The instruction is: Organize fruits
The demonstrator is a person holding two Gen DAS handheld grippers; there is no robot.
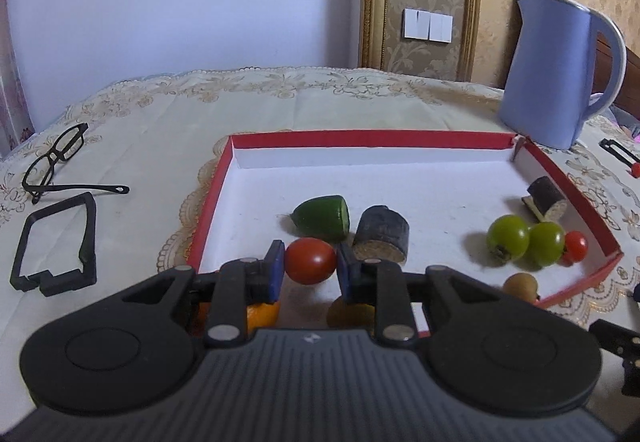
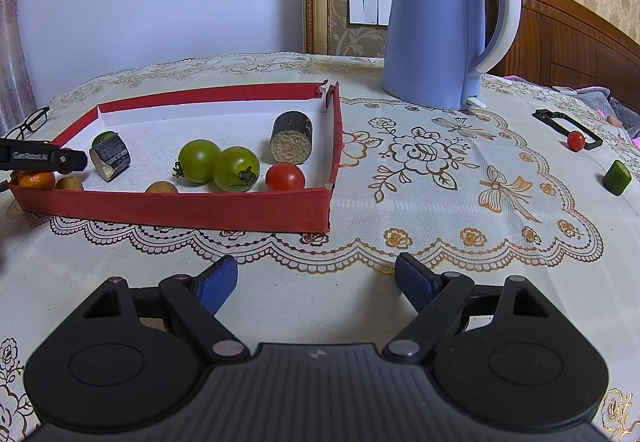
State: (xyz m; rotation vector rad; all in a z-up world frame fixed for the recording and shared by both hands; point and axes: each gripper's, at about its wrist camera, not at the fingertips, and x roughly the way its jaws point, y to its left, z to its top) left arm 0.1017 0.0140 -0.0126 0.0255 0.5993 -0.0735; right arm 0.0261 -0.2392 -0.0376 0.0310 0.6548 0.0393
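My left gripper [image 1: 311, 262] is shut on a red tomato [image 1: 310, 260] and holds it over the near side of the red-rimmed white tray [image 1: 360, 140]. The tray holds a green cucumber piece [image 1: 321, 217], a dark cut piece [image 1: 382, 236], another dark piece [image 1: 546, 199], two green tomatoes [image 1: 524, 238], a small red tomato [image 1: 575, 245], a tan round fruit [image 1: 520, 285] and an orange [image 1: 262, 314]. My right gripper [image 2: 316, 282] is open and empty over the tablecloth, in front of the tray [image 2: 180, 204]. A red tomato [image 2: 576, 140] and a cucumber piece [image 2: 617, 177] lie on the cloth at far right.
A blue kettle [image 2: 436, 26] stands behind the tray's right corner. Glasses [image 1: 56, 158] and a black frame [image 1: 56, 242] lie left of the tray. Another black frame [image 2: 566, 124] lies at far right. The left gripper's body [image 2: 40, 159] shows at the tray's left end.
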